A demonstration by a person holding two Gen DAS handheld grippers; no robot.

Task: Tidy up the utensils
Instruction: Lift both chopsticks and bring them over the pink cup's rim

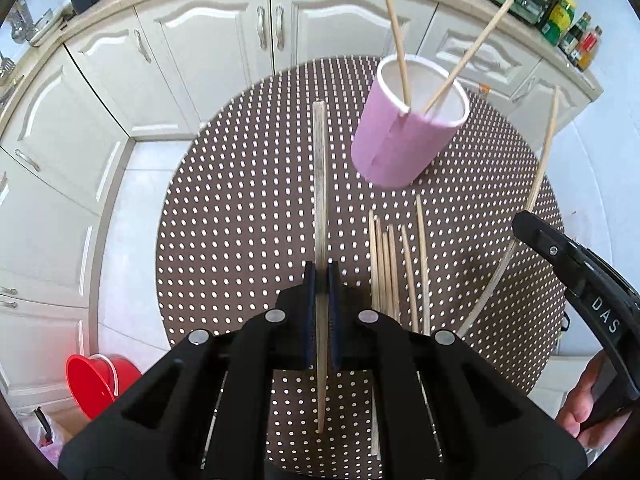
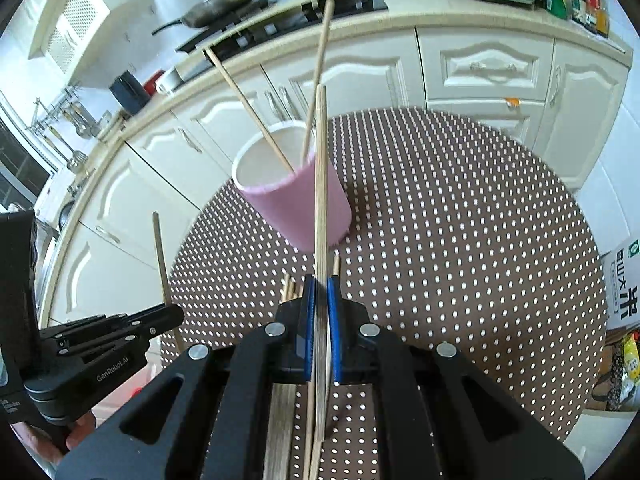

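Left tongs (image 1: 321, 280): clamped on one chopstick (image 1: 320, 184), raised above the dotted surface (image 1: 240, 200). Right tongs (image 2: 321, 292): clamped on another chopstick (image 2: 321, 184). Pink cup (image 1: 400, 140) holds two; loose chopsticks (image 1: 394, 264) lie beside it.

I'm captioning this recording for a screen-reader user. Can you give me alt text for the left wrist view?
The left hand-held gripper is shut on one wooden chopstick above a round polka-dot table. Beyond it a pink cup holds two chopsticks, with loose chopsticks lying in front of it. At right, the right hand-held gripper holds another chopstick.
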